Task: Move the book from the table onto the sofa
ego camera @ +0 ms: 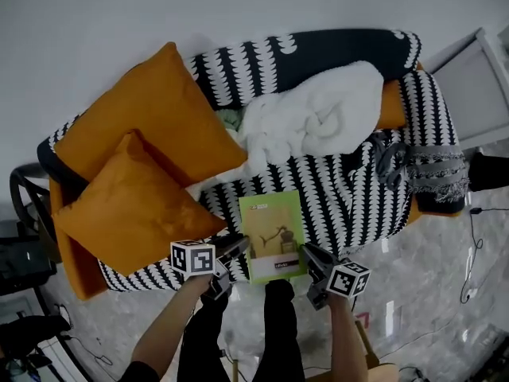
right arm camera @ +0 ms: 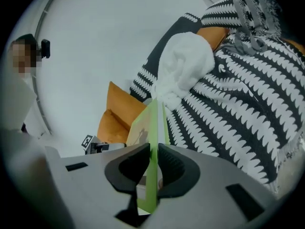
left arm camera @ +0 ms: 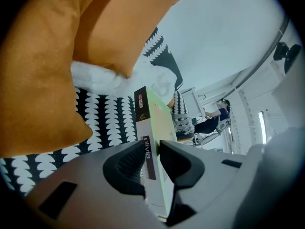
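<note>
Nearest, the left gripper [ego camera: 237, 247] is clamped on the spine side of the green book [ego camera: 273, 231], and the right gripper [ego camera: 308, 255] pinches its opposite edge. The book hangs cover-up over the front of the sofa [ego camera: 350, 189] seat, its long axis pointing toward the backrest.

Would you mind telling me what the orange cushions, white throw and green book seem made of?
The orange cushions look like velvety or suede-like fabric: matte, with soft tonal shading. The white throw is probably plush fleece or knit: fluffy, bunched folds. The green book seems paper or card, smooth and flat with crisp edges; any lamination is unclear.
</note>
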Motion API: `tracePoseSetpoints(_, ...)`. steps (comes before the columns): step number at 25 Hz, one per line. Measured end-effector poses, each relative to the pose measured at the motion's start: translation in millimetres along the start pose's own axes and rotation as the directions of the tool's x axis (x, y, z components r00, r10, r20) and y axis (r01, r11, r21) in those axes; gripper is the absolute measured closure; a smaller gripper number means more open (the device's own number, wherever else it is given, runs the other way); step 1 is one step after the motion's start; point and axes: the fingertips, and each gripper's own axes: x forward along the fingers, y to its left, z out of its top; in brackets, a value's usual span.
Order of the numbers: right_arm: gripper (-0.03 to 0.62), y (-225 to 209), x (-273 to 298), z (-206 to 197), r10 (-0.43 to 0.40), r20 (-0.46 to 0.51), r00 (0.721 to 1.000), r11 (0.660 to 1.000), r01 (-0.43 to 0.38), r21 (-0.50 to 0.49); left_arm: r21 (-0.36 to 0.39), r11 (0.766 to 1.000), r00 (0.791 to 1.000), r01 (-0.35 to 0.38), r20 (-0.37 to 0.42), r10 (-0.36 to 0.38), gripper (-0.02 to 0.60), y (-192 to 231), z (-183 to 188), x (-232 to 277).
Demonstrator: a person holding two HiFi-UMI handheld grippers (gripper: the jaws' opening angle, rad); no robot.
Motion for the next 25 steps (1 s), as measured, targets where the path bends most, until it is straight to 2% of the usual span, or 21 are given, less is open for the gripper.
tracePoseSetpoints(9, 0.523, -24.2, 15.9, 4.5, -0.007, -0.006, 1.0, 1.0, 0.007, -0.001, -0.022, 1.0, 1.0, -0.009, 0.008, 0.009, 0.476, 22.2, 6.8, 22.8)
tracePoseSetpoints(12, 0.523, -28.7, 18.1, 9.1, -0.019, -0.002, 1.0, 0.999, 0.019, -0.028, -0.02, 1.0, 1.0, -0.003, 0.025, 0.004, 0.476, 24.7, 10.8, 26.0)
tracePoseSetpoints(13, 0.516, -33.2, 18.5, 10.4, -0.041, 0.0, 0.999, 0.998, 0.041, -0.045, -0.01, 1.0, 0.999, -0.016, 0.03, 0.016, 0.476, 27.3, 11.6, 27.3)
tracePoseSetpoints(15, 0.394, -43.8, 18.7, 11.6, -0.09, 0.001, 0.996, 0.994, 0.089, -0.059, -0.004, 0.999, 0.998, -0.048, 0.032, 0.048, 0.403, 34.3, 11.2, 29.4)
tracePoseSetpoints(16, 0.382, -46.9, 18.3, 11.5, -0.101, -0.001, 0.995, 0.993, 0.1, -0.054, -0.008, 0.999, 0.998, -0.054, 0.03, 0.054, 0.379, 36.5, 10.4, 29.5)
tracePoseSetpoints(25, 0.382, -39.9, 6.3, 14.7, -0.096, 0.003, 0.995, 0.995, 0.096, -0.04, -0.003, 0.999, 0.998, -0.05, 0.029, 0.05, 0.38, 23.5, 8.3, 23.9)
